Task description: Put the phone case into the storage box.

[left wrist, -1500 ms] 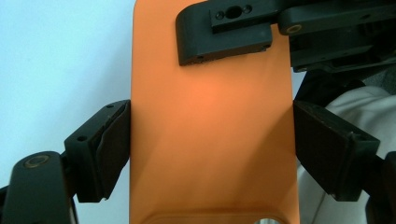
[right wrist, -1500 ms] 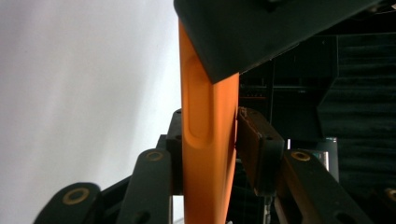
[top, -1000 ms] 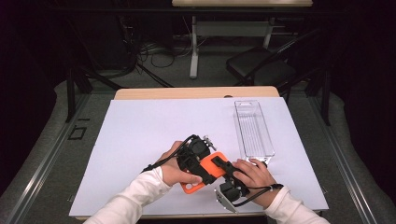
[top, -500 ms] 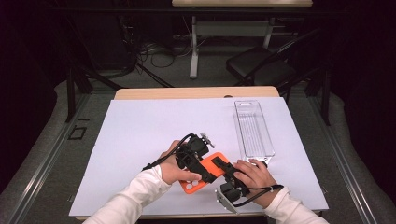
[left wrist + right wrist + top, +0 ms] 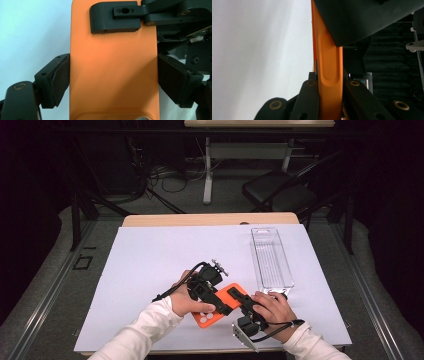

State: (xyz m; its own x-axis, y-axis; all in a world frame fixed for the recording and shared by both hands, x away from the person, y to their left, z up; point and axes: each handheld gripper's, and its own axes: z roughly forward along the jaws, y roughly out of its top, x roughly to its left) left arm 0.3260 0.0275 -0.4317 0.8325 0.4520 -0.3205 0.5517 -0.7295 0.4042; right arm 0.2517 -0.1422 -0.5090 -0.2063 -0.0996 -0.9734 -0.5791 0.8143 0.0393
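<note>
Since the earlier frames the right gripper (image 5: pixel 239 296) has just been closing its jaws, and they now pinch the thin edge of the flat orange rubbery phone case (image 5: pixel 216 307); both hands and the case sit where they did a second ago.

Nearest in the high view, two white sleeves come up from the bottom edge. The right hand (image 5: pixel 272 309) grips its black gripper, with a grey three-cornered plate (image 5: pixel 243 336) and a black cable looping below it. In the right gripper view the case (image 5: pixel 329 72) is seen edge-on, a smooth matte slab with a long oval raised button on its side, clamped tightly between the two black jaws, whose brass-coloured pins show at the bottom.

Just beside it, the left hand (image 5: pixel 187 302) holds the left gripper (image 5: pixel 225 307), which spans the case across its width. In the left gripper view the case (image 5: pixel 112 72) has rounded corners and a camera cut-out at the bottom edge; the dark textured pads (image 5: pixel 61 76) press on both long sides, so this gripper is clenched on it too. The right gripper's jaw (image 5: pixel 115 17) lies on the case's far end.

The case lies low over the large white paper sheet (image 5: pixel 150 265) covering the light wooden table (image 5: pixel 200 219).

Farther off, to the right, stands a long clear plastic tray (image 5: pixel 271 257) with a ribbed floor, well apart from the case. Beyond the table are a dark chair (image 5: pixel 280 195) and tangled cables on the floor.
</note>
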